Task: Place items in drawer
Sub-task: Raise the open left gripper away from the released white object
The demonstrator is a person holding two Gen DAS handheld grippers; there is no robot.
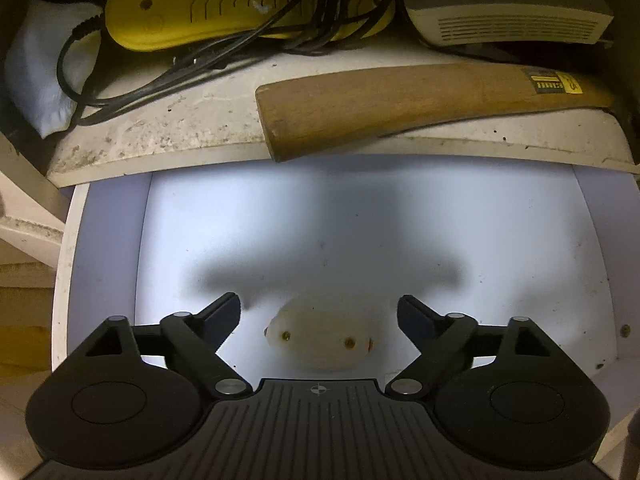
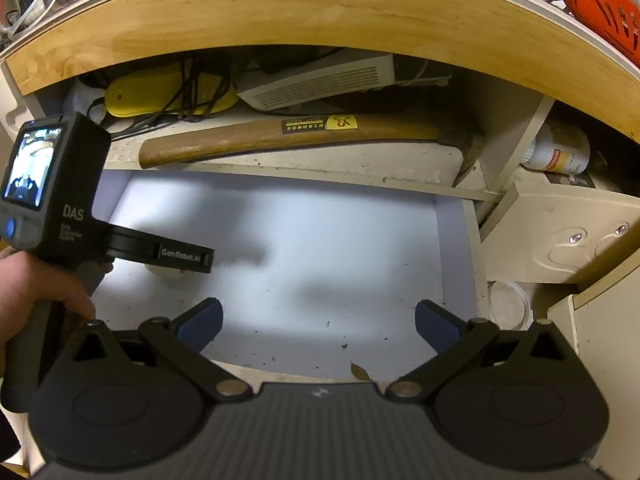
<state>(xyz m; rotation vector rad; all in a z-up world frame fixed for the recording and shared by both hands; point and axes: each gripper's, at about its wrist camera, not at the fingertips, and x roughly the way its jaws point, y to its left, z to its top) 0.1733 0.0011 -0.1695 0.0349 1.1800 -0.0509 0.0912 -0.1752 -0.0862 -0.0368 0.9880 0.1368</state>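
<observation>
Left gripper [image 1: 319, 312]: fingers spread wide, nothing between them. It hangs over the near part of the open drawer [image 1: 104, 240], pointing down at a pale rounded item [image 1: 320, 344] that lies on the drawer floor just below and between the fingertips, apart from both. The item shows two small brass-coloured studs on its face; what it is cannot be told. In the right wrist view the same item [image 2: 168, 271] peeks out under the left tool's body.

Right gripper [image 2: 318, 320]: also spread, empty, held over the drawer's front edge, well apart from the item.

Outward: the drawer floor is white, lit, otherwise bare apart from specks and a dry leaf [image 2: 360, 371] at the front lip. On the shelf above lie a wooden-handled axe [image 1: 400, 100], a yellow slipper-shaped object [image 1: 224, 4] tangled with black cables [image 1: 160, 80], and a white vented box [image 1: 512, 20].

Judgement: one item appears placed, and the step in hand is the release. The next move likely calls for lifting the left gripper straight up without nudging the item, then reaching for whatever is next; no further candidate is marked by the task line.
</observation>
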